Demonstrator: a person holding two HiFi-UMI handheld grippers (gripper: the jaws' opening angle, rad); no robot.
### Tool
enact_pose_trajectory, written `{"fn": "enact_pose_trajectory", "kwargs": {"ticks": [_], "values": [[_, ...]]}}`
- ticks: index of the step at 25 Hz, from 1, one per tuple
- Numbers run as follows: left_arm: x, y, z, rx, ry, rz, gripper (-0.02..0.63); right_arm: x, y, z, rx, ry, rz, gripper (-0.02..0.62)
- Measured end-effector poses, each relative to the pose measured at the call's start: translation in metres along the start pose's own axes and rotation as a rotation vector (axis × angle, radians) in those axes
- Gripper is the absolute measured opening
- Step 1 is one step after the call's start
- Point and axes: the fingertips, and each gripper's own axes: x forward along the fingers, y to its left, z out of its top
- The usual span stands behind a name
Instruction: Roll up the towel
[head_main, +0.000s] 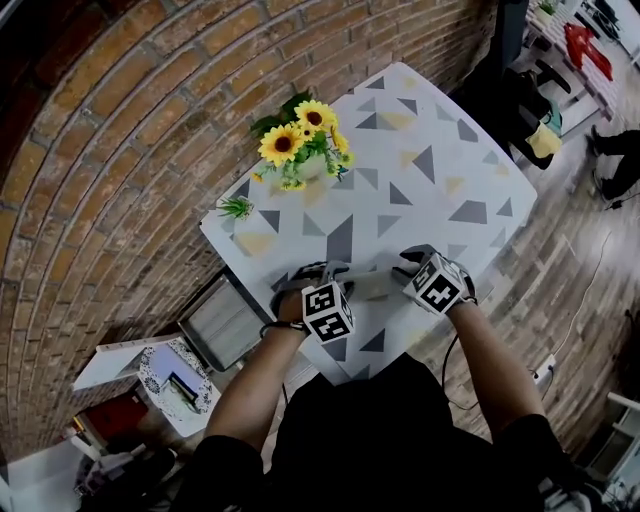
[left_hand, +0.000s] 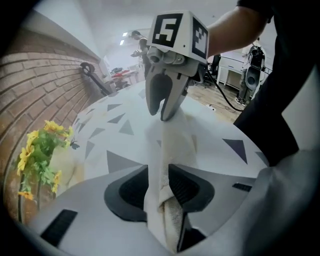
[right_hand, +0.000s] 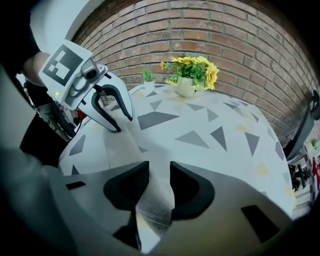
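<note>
On table, towel gripped, left claw, right claw

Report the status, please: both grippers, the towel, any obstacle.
Both shut on the towel: left gripper, right gripper. It runs between them near the front edge of the table. No obstacle: flower vase stands far off.

Flower vase, small plant crowd table edge by brick wall; remaining tabletop open.
</note>
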Motion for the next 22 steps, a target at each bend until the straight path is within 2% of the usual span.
{"fn": "enact_pose_trajectory", "kwargs": {"ticks": [4, 8, 11, 16, 19, 22], "values": [[-0.011, 0.007, -0.001, -0.07, -0.049, 0.041, 0.14, -0.005, -0.002, 0.002, -0.005, 0.004, -0.035, 0.144], [-0.034, 0.014, 0.0, -0.181, -0.146, 0.074, 0.122, -0.036, 0.001, 0.013, 0.038, -0.061, -0.108, 0.132], [-0.06, 0.014, 0.004, -0.256, -0.241, 0.088, 0.104, -0.066, 0.017, 0.025, 0.106, -0.151, -0.157, 0.104], [-0.102, 0.009, 0.013, -0.38, -0.426, 0.089, 0.079, -0.114, 0.057, 0.034, 0.231, -0.317, -0.221, 0.017], [-0.126, 0.009, 0.018, -0.468, -0.542, 0.083, 0.069, -0.141, 0.078, 0.039, 0.327, -0.451, -0.223, 0.017], [-0.151, 0.009, 0.026, -0.499, -0.612, 0.09, 0.065, -0.171, 0.094, 0.043, 0.37, -0.543, -0.235, 0.017]]}}
